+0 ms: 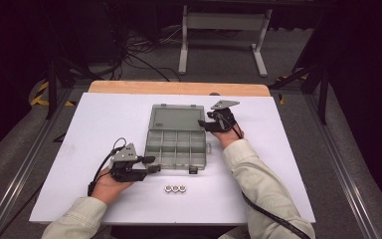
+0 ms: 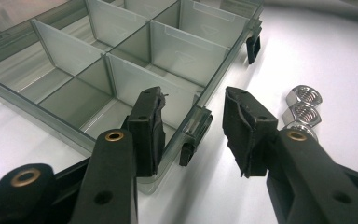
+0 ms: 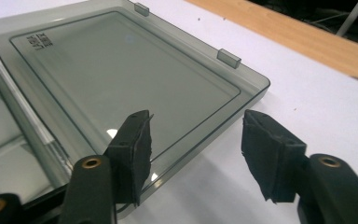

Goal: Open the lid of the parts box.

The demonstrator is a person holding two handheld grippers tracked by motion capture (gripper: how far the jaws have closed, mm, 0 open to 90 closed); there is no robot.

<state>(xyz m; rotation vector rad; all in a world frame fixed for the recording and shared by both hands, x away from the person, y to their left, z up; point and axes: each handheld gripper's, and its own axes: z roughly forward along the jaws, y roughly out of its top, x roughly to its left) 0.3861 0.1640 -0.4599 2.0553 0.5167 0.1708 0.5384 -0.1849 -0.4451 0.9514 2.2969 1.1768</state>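
One clear compartment box (image 1: 176, 144) lies open at the centre of the high view on the white desk (image 1: 104, 119), its lid (image 3: 121, 79) flat behind it. The left gripper (image 2: 193, 133) stands with jaws spread astride the box's front corner and black latch (image 2: 193, 140). The right gripper (image 3: 196, 154) holds its jaws spread over the lid's corner, pinching nothing. Three nuts (image 1: 175, 188) sit below the box.

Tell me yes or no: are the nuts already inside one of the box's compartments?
No. The three nuts lie in a row on the white table, in front of the open organiser box.
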